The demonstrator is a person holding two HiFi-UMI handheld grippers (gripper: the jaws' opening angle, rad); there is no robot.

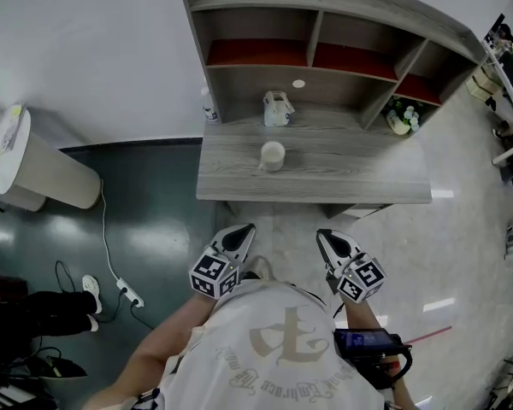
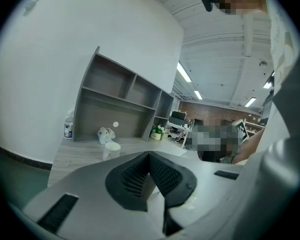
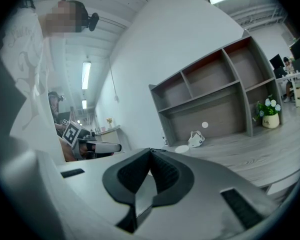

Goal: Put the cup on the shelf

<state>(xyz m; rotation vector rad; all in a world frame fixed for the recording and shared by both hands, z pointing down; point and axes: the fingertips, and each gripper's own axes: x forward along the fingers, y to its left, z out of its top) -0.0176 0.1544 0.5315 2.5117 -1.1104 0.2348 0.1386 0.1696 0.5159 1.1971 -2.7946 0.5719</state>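
A white cup [image 1: 273, 155] stands upright in the middle of the grey wooden desk [image 1: 368, 182], below the empty compartments of the shelf unit [image 1: 325, 20]. Both grippers hang in front of the desk's near edge, well short of the cup. In the head view my left gripper [image 1: 242, 236] is left of the right gripper [image 1: 328, 241], and both point at the desk. In the left gripper view the left gripper [image 2: 149, 155] is shut and empty, with the cup [image 2: 111, 149] beyond it. The right gripper [image 3: 150, 150] is likewise shut on nothing, and its jaws half hide the cup [image 3: 182, 149].
A small white carton [image 1: 277, 109] sits behind the cup, a bottle [image 1: 209, 107] at the shelf's left end, and a potted plant [image 1: 400, 116] at its right end. A rounded white counter [image 1: 34, 173] and a power strip [image 1: 129, 294] with its cable lie to the left.
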